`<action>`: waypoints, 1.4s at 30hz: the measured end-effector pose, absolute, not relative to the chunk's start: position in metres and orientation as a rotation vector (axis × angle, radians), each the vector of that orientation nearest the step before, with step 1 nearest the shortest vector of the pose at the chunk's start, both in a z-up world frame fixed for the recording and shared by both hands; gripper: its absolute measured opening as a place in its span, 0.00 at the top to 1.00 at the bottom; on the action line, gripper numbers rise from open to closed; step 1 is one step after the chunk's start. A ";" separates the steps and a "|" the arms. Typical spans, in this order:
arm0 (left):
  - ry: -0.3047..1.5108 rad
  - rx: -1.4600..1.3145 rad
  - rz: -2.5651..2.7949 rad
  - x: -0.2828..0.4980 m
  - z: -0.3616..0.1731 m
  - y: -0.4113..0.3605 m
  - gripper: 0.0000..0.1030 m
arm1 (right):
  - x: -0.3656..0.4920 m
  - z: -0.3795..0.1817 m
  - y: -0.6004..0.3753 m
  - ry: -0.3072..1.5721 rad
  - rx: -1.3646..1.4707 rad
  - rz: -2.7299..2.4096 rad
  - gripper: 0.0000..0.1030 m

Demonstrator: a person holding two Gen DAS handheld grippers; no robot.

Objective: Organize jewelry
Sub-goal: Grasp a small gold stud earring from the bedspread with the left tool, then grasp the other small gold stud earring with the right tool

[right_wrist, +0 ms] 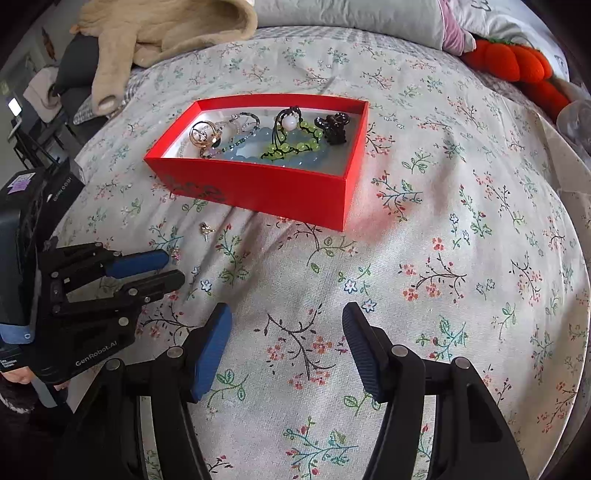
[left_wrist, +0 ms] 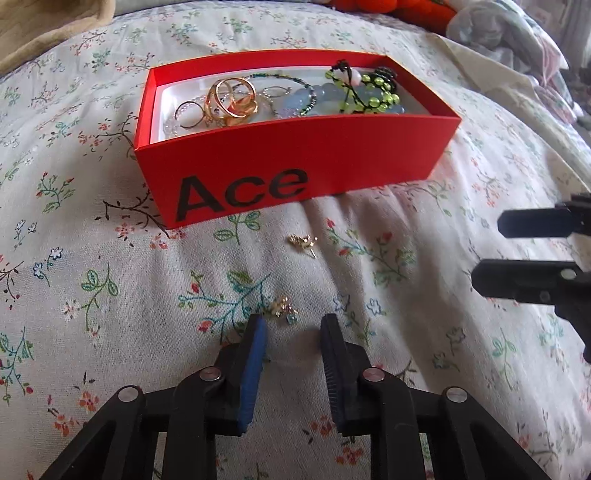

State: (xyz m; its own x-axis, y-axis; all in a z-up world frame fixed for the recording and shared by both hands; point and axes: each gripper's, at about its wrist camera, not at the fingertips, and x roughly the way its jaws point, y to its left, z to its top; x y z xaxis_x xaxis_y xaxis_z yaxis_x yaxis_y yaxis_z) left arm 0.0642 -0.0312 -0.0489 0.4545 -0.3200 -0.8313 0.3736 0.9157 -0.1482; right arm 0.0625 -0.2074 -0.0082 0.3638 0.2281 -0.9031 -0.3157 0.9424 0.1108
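A red box [left_wrist: 332, 147] marked "Ace" sits on the floral bedspread and holds gold rings [left_wrist: 231, 101], a blue bead bracelet and a green bead string [left_wrist: 373, 98]. It also shows in the right wrist view [right_wrist: 266, 188]. A small gold earring [left_wrist: 303, 242] lies on the cloth in front of the box. A second small earring [left_wrist: 284, 308] lies just beyond my left gripper [left_wrist: 293, 325], which is open and empty. My right gripper [right_wrist: 286, 317] is open and empty over bare cloth. The left gripper [right_wrist: 173, 269] shows in the right wrist view, near the earring [right_wrist: 207, 229].
A beige plush blanket [right_wrist: 166, 33] lies at the far left of the bed. An orange plush toy [right_wrist: 517, 64] and pillows [right_wrist: 351, 18] lie at the far edge. The right gripper's fingers [left_wrist: 535, 221] enter the left wrist view from the right.
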 end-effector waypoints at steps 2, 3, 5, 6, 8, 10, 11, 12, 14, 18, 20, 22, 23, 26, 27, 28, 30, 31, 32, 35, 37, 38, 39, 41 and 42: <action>1.009 0.061 -0.415 0.066 -0.050 -0.034 0.81 | 0.063 -0.010 -0.209 1.152 -0.080 0.347 0.37; 1.007 0.061 -0.407 0.067 -0.050 -0.035 0.83 | 0.064 -0.010 -0.209 1.154 -0.078 0.346 0.37; 1.004 0.065 -0.390 0.069 -0.049 -0.037 0.87 | 0.065 -0.011 -0.209 1.157 -0.076 0.342 0.37; 1.001 0.069 -0.383 0.069 -0.049 -0.038 0.91 | 0.065 -0.011 -0.208 1.159 -0.074 0.341 0.37; 0.995 0.089 -0.372 0.067 -0.049 -0.040 0.96 | 0.065 -0.012 -0.208 1.160 -0.072 0.340 0.37; 0.991 0.113 -0.366 0.066 -0.049 -0.044 0.97 | 0.065 -0.010 -0.207 1.156 -0.069 0.343 0.37; 0.991 0.120 -0.363 0.066 -0.048 -0.044 0.98 | 0.065 -0.009 -0.206 1.152 -0.067 0.344 0.37; 0.995 0.122 -0.361 0.067 -0.047 -0.045 0.98 | 0.066 -0.009 -0.206 1.149 -0.065 0.345 0.37; 1.005 0.110 -0.359 0.068 -0.044 -0.044 0.98 | 0.067 -0.007 -0.204 1.144 -0.059 0.347 0.37; 1.016 0.084 -0.347 0.068 -0.037 -0.035 0.98 | 0.070 -0.007 -0.199 1.138 -0.050 0.348 0.37; 1.015 0.071 -0.338 0.068 -0.033 -0.029 0.98 | 0.072 -0.009 -0.195 1.141 -0.052 0.350 0.37; 1.018 0.059 -0.328 0.069 -0.030 -0.022 0.98 | 0.075 -0.011 -0.190 1.140 -0.053 0.353 0.37; 1.021 0.057 -0.321 0.069 -0.029 -0.019 0.98 | 0.076 -0.013 -0.187 1.141 -0.055 0.355 0.37; 1.029 0.055 -0.309 0.068 -0.027 -0.009 0.98 | 0.078 -0.017 -0.175 1.137 -0.070 0.362 0.37; 1.033 0.054 -0.304 0.068 -0.026 -0.007 0.98 | 0.079 -0.018 -0.170 1.133 -0.079 0.366 0.37; 1.037 0.052 -0.302 0.068 -0.026 -0.004 0.98 | 0.080 -0.019 -0.165 1.128 -0.088 0.372 0.37; 1.042 0.044 -0.296 0.068 -0.025 0.001 0.98 | 0.081 -0.022 -0.154 1.120 -0.111 0.388 0.37; 1.046 0.037 -0.295 0.067 -0.025 0.004 0.98 | 0.082 -0.023 -0.148 1.116 -0.118 0.397 0.37; 1.049 0.028 -0.294 0.067 -0.025 0.007 0.98 | 0.083 -0.024 -0.143 1.114 -0.121 0.409 0.39; 1.055 0.010 -0.302 0.066 -0.024 0.011 0.98 | 0.086 -0.031 -0.128 1.121 -0.128 0.448 0.56; 1.057 0.005 -0.307 0.064 -0.024 0.012 0.98 | 0.090 -0.038 -0.121 1.147 -0.119 0.459 0.60; 1.057 0.001 -0.308 0.064 -0.023 0.013 0.98 | 0.091 -0.040 -0.119 1.141 -0.122 0.450 0.60; 1.058 -0.003 -0.309 0.063 -0.023 0.014 0.98 | 0.092 -0.041 -0.117 1.130 -0.127 0.446 0.60; 1.060 -0.009 -0.311 0.062 -0.023 0.017 0.98 | 0.094 -0.041 -0.114 1.119 -0.130 0.444 0.61; 1.062 -0.010 -0.310 0.062 -0.023 0.018 0.98 | 0.096 -0.042 -0.115 1.117 -0.125 0.441 0.63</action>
State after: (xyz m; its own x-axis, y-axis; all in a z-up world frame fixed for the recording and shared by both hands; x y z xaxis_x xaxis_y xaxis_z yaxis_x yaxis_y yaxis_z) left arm 0.0620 0.0176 -0.0230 0.4483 -0.2557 -0.8565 0.2457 0.9565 -0.1569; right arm 0.0963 -0.1145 -0.0417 0.3623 0.2792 -0.8893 -0.4029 0.9072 0.1207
